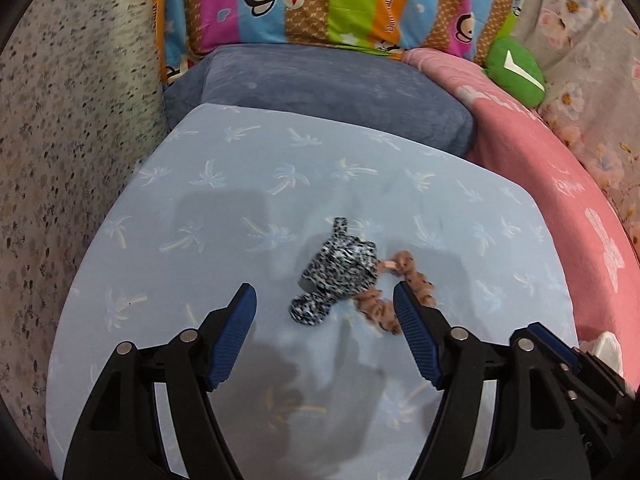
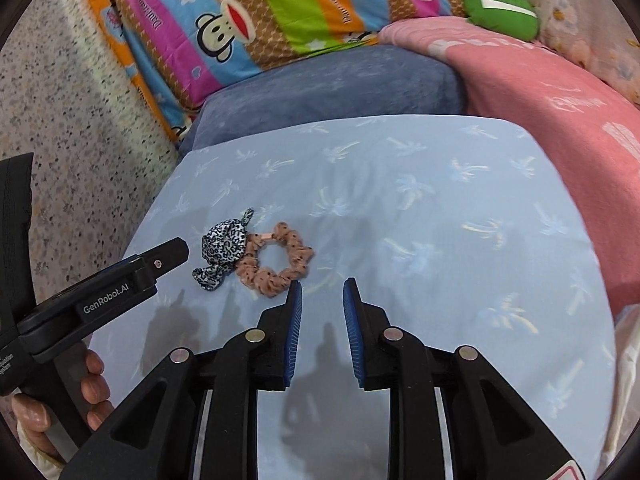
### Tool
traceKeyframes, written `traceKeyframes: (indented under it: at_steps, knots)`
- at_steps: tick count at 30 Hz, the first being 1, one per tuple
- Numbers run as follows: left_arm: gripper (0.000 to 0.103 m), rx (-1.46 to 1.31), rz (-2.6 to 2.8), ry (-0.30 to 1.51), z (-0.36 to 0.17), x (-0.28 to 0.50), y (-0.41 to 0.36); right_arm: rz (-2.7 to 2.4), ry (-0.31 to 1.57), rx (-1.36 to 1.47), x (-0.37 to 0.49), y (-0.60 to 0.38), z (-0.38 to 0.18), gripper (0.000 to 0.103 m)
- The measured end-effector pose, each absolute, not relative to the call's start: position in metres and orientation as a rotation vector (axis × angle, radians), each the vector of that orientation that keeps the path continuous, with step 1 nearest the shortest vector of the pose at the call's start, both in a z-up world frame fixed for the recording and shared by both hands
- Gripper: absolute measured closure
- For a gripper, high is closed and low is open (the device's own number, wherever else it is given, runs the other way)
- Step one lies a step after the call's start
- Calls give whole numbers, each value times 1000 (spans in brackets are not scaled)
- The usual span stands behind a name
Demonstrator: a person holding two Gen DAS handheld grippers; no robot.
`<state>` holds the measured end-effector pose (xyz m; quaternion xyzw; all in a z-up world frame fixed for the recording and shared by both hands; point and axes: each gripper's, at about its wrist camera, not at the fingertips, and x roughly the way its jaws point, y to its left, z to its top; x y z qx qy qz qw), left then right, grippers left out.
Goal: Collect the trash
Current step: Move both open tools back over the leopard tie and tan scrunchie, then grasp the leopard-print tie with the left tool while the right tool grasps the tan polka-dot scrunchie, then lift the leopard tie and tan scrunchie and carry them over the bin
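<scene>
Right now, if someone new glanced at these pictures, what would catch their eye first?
Probably the two hair scrunchies lying touching on the pale blue palm-print sheet: a black-and-white leopard-print fabric scrunchie and a tan dotted fabric scrunchie beside it. Behind them, the bright striped cartoon-monkey pillow stands out at the far end, with a green round plush cushion to its right. The left hand-held gripper hangs open just in front of the scrunchies.

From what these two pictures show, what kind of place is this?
Most likely a bedroom, on a bed. A pale blue sheet with palm trees covers a soft surface, a striped monkey-print pillow and a pink blanket lie behind it, and two hair scrunchies rest on the sheet.
</scene>
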<state>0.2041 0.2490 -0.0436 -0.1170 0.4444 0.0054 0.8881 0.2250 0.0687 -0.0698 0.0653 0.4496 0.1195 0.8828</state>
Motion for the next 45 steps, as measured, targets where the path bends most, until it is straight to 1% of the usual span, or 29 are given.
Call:
traceKeyframes:
  at_steps: [7,15,16,17,18,20,24,26,29,31,36,45]
  knots:
    - [35,-271,-10,944,-58,223,255,263,978,116,263,102,-90,81]
    - [37,-288,-26,987,-81,240,259,255,1031,106,287,113,-118,81]
    - [42,-284,-30,991,-84,241,259,255,1042,105,289,113,-123,81]
    - [49,-280,-32,1003,-88,243,259,256,1056,101,290,114,-129,81]
    - [53,-283,-37,1016,-91,245,259,255,1043,98,289,114,-131,81]
    - [67,-317,-57,1046,-99,247,263,247,1024,61,287,117,-132,83]
    - [71,-315,-48,1036,-99,245,262,237,1007,15,285,122,-133,85]
    - [81,-308,-56,1037,-99,244,260,230,1002,12,284,121,-134,88]
    - [89,-314,-62,1040,-97,242,257,228,1016,35,283,116,-133,94]
    - [91,-316,-64,1036,-94,240,255,223,1022,57,279,111,-131,95]
    - [91,-298,-77,1001,-76,229,246,212,991,94,262,97,-111,95]
    - [91,-239,-152,889,-18,200,203,188,868,159,222,59,-44,95]
